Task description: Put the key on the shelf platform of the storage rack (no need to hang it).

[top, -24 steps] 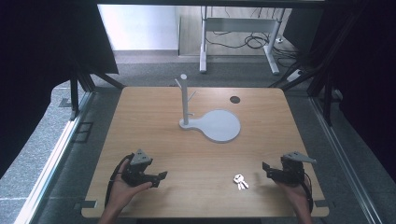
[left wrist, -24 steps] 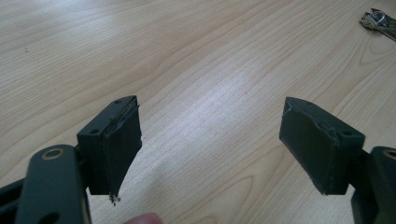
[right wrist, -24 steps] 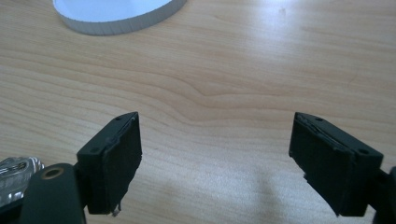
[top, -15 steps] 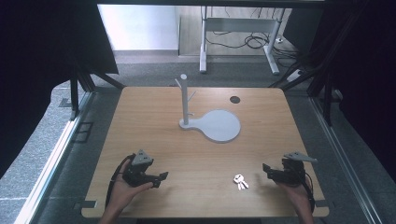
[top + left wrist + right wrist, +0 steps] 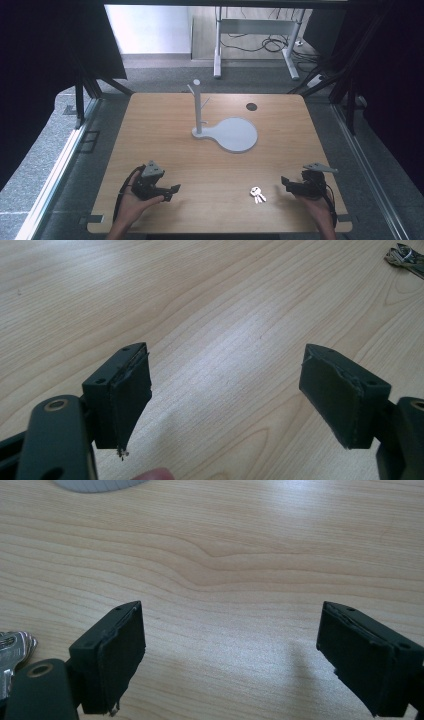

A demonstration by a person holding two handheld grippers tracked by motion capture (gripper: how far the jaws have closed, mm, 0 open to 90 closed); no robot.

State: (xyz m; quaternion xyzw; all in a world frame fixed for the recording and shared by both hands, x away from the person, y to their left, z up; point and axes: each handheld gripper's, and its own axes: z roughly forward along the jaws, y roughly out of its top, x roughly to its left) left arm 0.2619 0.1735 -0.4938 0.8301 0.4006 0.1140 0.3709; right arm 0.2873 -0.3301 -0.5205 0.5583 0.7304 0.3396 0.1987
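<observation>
Nothing has moved since earlier frames: both claws stay wide open, empty. Keys (image 5: 257, 194) lie flat just left of right gripper (image 5: 286, 182), well right of left gripper (image 5: 175, 190). Risk: pads skid them along the table (image 5: 165, 120).

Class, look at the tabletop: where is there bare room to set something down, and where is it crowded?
Free: the left half, from the stand to the left tool; also the right edge beyond the grey base. Crowded: the near strip where the keys lie beside the right tool.
</observation>
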